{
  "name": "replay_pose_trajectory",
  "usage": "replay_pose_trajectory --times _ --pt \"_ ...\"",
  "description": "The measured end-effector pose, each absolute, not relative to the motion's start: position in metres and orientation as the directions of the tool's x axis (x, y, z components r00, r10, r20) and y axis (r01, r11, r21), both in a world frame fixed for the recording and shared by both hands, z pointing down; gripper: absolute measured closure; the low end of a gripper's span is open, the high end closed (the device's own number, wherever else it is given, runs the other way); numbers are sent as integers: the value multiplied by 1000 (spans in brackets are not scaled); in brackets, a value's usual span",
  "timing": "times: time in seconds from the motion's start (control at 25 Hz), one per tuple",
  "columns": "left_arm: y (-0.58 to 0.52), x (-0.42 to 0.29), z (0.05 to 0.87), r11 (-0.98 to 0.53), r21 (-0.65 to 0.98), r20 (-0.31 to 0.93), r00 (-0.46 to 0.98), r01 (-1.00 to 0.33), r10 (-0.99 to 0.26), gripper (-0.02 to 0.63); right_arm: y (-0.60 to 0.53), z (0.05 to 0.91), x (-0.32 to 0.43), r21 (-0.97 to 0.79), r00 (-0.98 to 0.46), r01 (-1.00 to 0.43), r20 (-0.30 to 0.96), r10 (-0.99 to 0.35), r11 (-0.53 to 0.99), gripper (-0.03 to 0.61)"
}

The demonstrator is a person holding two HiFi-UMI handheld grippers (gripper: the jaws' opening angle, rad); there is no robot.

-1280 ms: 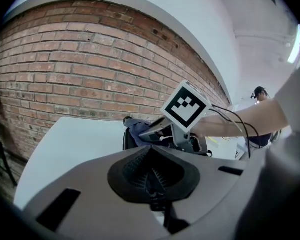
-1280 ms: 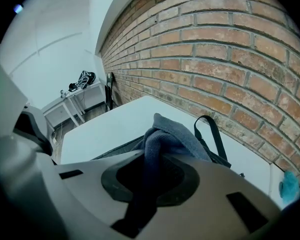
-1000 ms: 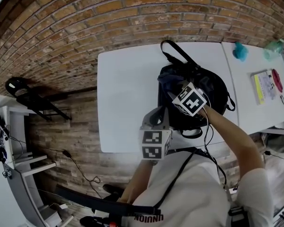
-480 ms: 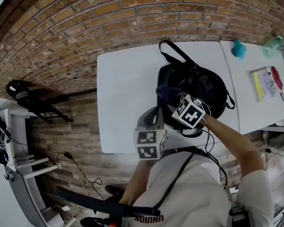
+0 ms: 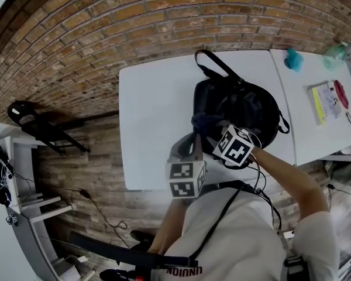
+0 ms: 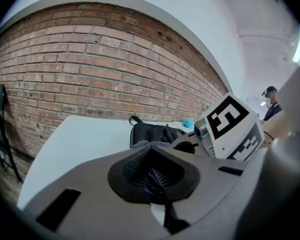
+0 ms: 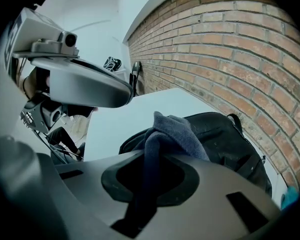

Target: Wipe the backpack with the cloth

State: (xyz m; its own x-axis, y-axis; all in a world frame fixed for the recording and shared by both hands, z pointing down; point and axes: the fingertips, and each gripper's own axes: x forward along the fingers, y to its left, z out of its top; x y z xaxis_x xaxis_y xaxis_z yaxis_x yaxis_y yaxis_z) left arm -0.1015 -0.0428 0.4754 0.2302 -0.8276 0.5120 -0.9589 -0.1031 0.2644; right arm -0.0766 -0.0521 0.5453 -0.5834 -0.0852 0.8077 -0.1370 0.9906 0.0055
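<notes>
A black backpack [image 5: 243, 111] lies on the white table [image 5: 155, 122], its carry loop toward the brick wall. My right gripper [image 5: 214, 131] is shut on a dark blue-grey cloth [image 5: 203, 122], which rests on the backpack's near-left edge. In the right gripper view the cloth [image 7: 176, 132] rises out of the right gripper [image 7: 149, 176] in front of the backpack [image 7: 230, 136]. My left gripper [image 5: 191, 143] hovers over the table's near edge, just left of the backpack, shut and holding nothing. The left gripper view has the left gripper [image 6: 154, 176] low, with the backpack [image 6: 149, 133] beyond it.
A second white table [image 5: 307, 133] adjoins on the right with a teal object [image 5: 293, 59], a bottle [image 5: 339, 55] and a booklet [image 5: 326, 105]. A black folding stand [image 5: 38, 122] leans by the brick wall at left. Cables lie on the floor.
My right gripper has drawn the cloth across the backpack toward me, to its near-left edge. The left gripper shifted slightly left and nearer, then stayed still.
</notes>
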Motion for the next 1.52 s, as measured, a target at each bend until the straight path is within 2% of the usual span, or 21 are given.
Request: replay_pose_trajectory --times 1.08,1.36,1.52 --pt "-39 -98 477 -135 272 514 262 -953 -817 609 -14 545 -69 -57 -601 -115 799 -24 992 540" --pt "-40 -104 486 -151 284 525 286 -947 -802 609 -10 547 -74 -117 -625 -138 780 6 983 540" --pt "-44 -120 489 -138 290 516 276 -947 -811 609 -11 546 -71 -177 -652 -209 758 -2 962 540"
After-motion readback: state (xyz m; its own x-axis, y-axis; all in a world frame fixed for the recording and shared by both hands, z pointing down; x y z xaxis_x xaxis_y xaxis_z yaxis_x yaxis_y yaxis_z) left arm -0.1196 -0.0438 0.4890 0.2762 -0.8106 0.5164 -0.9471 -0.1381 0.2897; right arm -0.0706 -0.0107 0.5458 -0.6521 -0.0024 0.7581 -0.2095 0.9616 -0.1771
